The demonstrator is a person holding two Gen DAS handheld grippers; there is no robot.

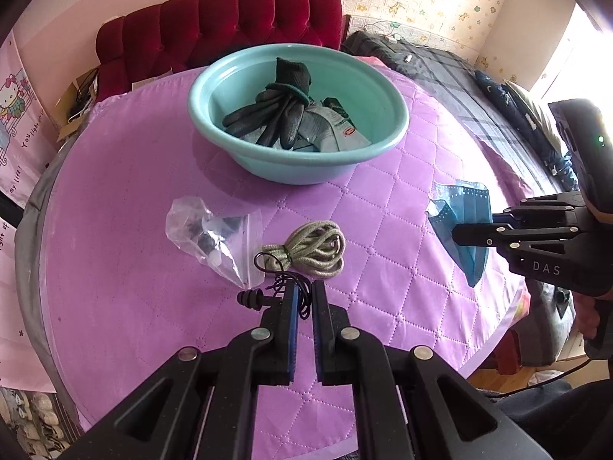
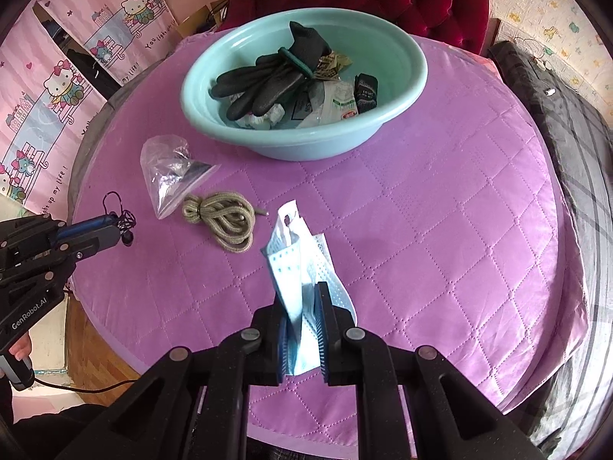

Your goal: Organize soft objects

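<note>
Jaws of the right gripper (image 2: 302,299) pinch a limp blue face mask (image 2: 297,264), which hangs folded from the pads; light, floppy, best held mid-fold. The left gripper (image 1: 303,295) is closed, apparently on a thin black earplug cord (image 1: 283,287). Ahead of both: coiled rope (image 1: 318,247), plastic bag (image 1: 207,230), teal basin (image 1: 230,153) on the purple quilted cover (image 1: 383,249).

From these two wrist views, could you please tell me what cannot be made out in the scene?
- Clear plastic bag: contents too small and glare-covered in both views.
- Basin: items under the black gloves are hidden; label print is too small.
- Face mask: lower part hidden between the right gripper fingers in the right wrist view.
- Corded earplugs: cord partly hidden inside the left gripper in the left wrist view.
</note>
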